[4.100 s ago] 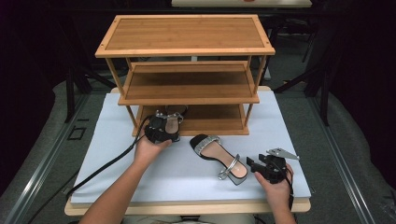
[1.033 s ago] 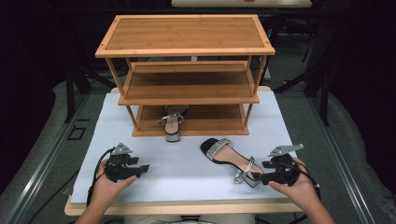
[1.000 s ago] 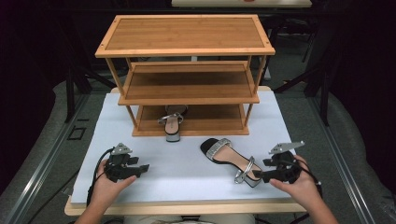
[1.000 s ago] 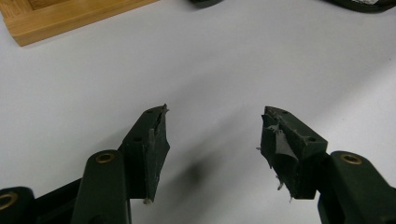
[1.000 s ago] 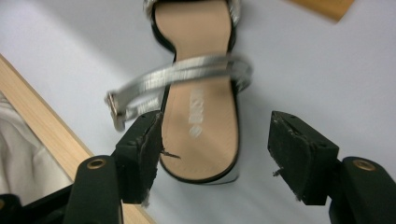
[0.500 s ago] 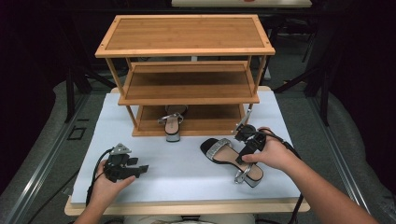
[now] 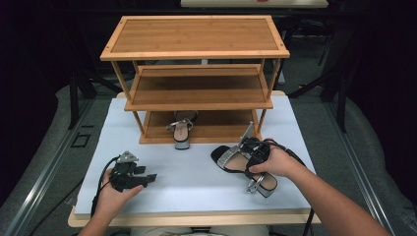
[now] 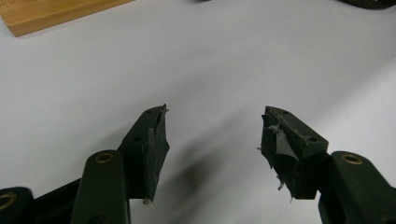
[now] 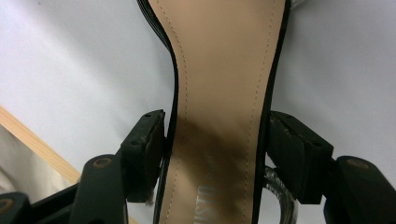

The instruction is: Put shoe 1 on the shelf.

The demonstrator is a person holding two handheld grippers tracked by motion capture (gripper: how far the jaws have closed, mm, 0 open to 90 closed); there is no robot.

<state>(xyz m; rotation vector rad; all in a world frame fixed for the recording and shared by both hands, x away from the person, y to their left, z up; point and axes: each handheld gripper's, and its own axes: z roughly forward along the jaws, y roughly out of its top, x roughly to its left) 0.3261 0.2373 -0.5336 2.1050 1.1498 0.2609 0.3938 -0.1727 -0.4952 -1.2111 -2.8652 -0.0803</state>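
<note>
Your right gripper point(image 7: 247, 156) sits over the middle of a black heeled sandal point(image 7: 233, 162) on the white table top point(image 7: 196, 172), in front of the wooden shoe rack point(image 7: 194, 73). In the high view your right hand point(image 7: 270, 161) covers most of the gripper, so you cannot see there how the jaws stand. The right gripper view point(image 9: 215, 149) fills that in: one black jaw is on each side of the sandal's tan insole point(image 9: 219, 93), right up against its black edges. The jaws look closed on the narrow waist of the sandal. That view also shows a clear, shiny part point(image 9: 280, 191) of the sandal near the right jaw and a strip of light wood point(image 9: 37, 144) at the lower left.

Your left gripper point(image 7: 129, 173) rests low on the table near the front left, well apart from the sandal, with your left hand point(image 7: 115, 191) behind it. The left gripper view point(image 8: 212, 144) shows its two jaws spread wide with only bare white table between them, and torn grey tape on the pads point(image 8: 156, 140). A corner of the rack's wood point(image 8: 51, 14) shows at its top left.

Only the high view shows the second sandal point(image 7: 181, 129), which stands on the bottom shelf of the rack.
</note>
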